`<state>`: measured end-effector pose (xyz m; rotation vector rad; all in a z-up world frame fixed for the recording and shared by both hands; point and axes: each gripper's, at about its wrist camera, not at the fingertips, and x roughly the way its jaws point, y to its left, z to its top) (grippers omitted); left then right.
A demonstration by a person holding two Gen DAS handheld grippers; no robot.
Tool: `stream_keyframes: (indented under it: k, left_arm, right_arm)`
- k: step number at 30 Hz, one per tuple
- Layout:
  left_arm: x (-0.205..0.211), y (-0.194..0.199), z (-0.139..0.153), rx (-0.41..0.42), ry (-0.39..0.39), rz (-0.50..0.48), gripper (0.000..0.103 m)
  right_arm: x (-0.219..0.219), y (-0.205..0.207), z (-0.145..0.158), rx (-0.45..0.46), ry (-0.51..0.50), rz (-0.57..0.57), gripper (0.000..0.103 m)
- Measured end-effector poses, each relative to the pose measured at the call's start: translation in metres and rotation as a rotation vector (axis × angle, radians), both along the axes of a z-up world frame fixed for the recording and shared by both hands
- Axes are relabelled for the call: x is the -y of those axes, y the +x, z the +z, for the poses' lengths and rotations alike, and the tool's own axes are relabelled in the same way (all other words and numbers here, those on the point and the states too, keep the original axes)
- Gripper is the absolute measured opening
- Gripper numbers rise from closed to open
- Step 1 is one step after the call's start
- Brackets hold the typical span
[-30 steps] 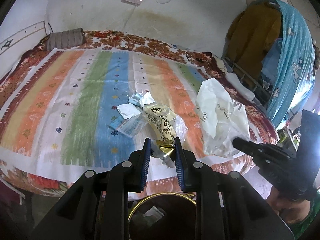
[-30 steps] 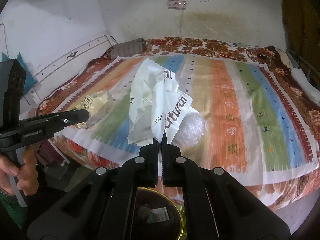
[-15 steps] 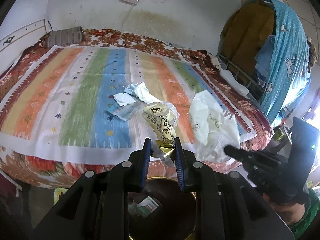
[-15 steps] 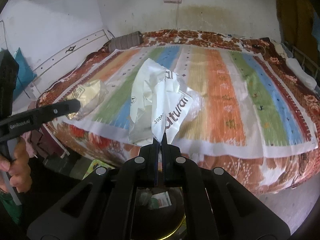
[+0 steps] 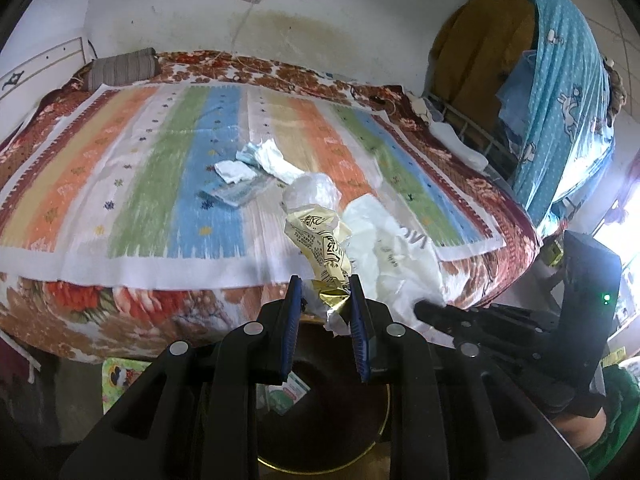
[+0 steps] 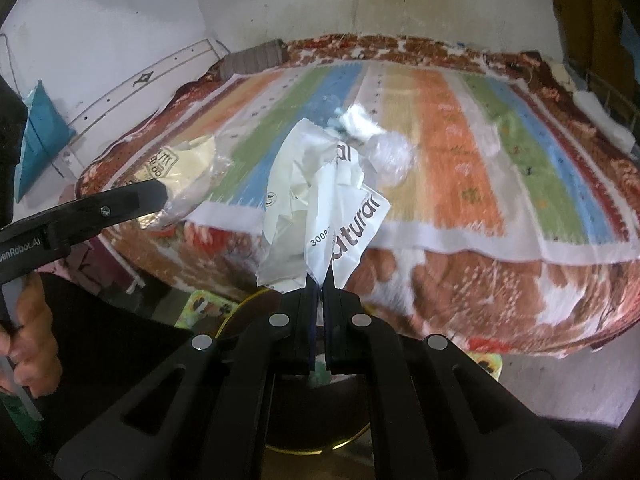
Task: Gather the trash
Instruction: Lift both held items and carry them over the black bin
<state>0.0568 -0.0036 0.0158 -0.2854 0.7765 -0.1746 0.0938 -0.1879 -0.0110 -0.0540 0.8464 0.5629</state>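
My left gripper is shut on a crumpled gold snack wrapper and holds it above a dark round bin with a gold rim. My right gripper is shut on a white plastic bag with printed letters, held over the same bin. The white bag and right gripper also show in the left wrist view. The gold wrapper and left gripper also show in the right wrist view. More trash lies on the bed: white tissues, a bluish packet, a clear crumpled bag.
The bed with a striped sheet fills the view, its front edge close to the bin. A striped pillow lies at the back left. A blue patterned cloth hangs at the right. Some packets lie inside the bin.
Both grippers have pulled back from the bed with their trash and now hang over the bin beside the bed's front edge. Both stay shut.
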Motion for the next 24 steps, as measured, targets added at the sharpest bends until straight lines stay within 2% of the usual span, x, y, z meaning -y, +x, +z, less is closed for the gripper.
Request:
stream_keyframes:
  k: [9,13,16,18,20,24]
  left_arm:
    - [0.003,-0.008,-0.021,-0.079,-0.032,0.016,0.023]
    - [0.001,-0.007,-0.034,-0.146,-0.037,0.050,0.023]
    - [0.001,-0.003,-0.053,-0.231,-0.057,0.068,0.023]
    - [0.003,-0.001,-0.063,-0.271,-0.041,0.084,0.023]
    - [0.004,0.001,-0.070,-0.298,-0.017,0.097,0.023]
    - [0.003,0.006,-0.081,-0.347,-0.028,0.109,0.023]
  right_arm:
    - [-0.009,-0.018,-0.025,-0.053,-0.063,0.014,0.002]
    - [-0.011,-0.019,-0.041,-0.116,-0.084,0.011,0.002]
    - [-0.011,-0.016,-0.048,-0.148,-0.097,0.006,0.002]
    - [-0.011,-0.015,-0.052,-0.158,-0.109,0.001,0.002]
    - [-0.013,-0.014,-0.059,-0.183,-0.126,0.001,0.002]
    - [-0.017,-0.008,-0.079,-0.269,-0.139,-0.007,0.002]
